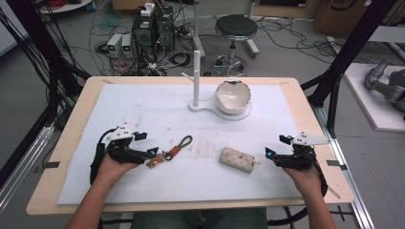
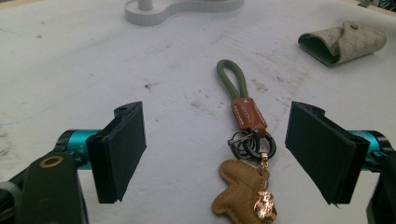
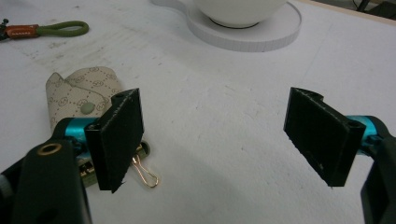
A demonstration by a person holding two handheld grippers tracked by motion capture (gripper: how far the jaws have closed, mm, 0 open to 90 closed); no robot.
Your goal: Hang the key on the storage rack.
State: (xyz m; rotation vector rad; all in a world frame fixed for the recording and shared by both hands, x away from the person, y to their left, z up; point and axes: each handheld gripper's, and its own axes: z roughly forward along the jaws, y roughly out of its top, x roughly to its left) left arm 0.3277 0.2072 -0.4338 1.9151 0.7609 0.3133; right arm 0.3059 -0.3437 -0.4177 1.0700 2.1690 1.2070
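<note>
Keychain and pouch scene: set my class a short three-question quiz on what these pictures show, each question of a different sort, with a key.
1. True or false: the left gripper is clamped on the keychain.
2. What stands on the white stand? A) bowl B) bottle C) cup
3. Which gripper is nearest the patterned pouch?

Key:
1. False; its jaws stand open around it.
2. A, the bowl.
3. The right gripper.

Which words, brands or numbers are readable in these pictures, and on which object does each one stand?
Orange leather tab of the keychain: small stamped lettering, too blurred to read.
Beige key pouch: a repeating monogram pattern, too small to read.
Cardboard box on the floor: a partly cut-off dark mark, not readable.
No other text.
</note>
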